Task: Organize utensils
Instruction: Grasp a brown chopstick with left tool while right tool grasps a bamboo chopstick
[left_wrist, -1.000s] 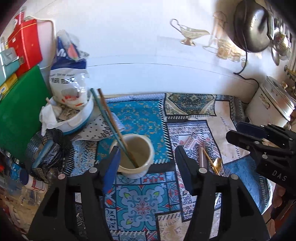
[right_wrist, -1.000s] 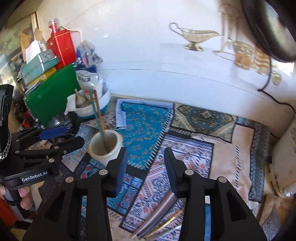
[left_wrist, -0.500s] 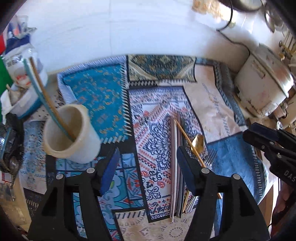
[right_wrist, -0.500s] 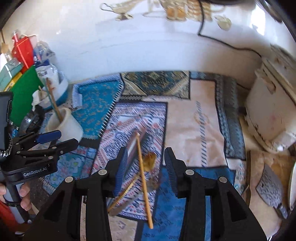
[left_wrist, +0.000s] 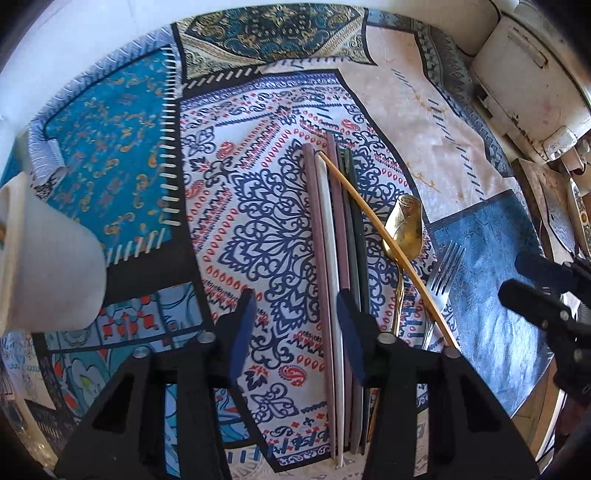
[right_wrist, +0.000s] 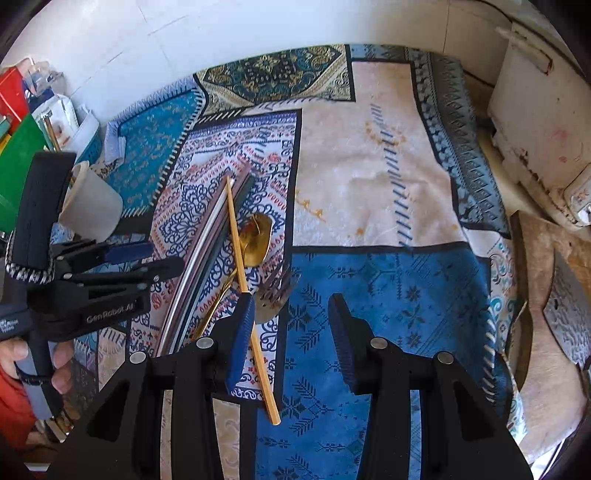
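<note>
Here, left claw (left_wrist: 295, 328): closing, pads astride chopstick bundle (left_wrist: 334, 258), not pressing
Right claw (right_wrist: 290, 332): apart, empty, over blue cloth (right_wrist: 388, 295)
Cup (left_wrist: 48, 266): worktop's left edge

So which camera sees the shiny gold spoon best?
The left wrist view: the shiny gold spoon shows its whole bowl up close, though a tan chopstick crosses its neck. The right wrist view shows it smaller, the same chopstick over the bowl's edge.

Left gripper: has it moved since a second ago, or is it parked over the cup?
Yes. The left gripper has swung right, off the white cup at the frame's left edge, and down over the bundle of chopsticks, its jaws closing around them.
</note>
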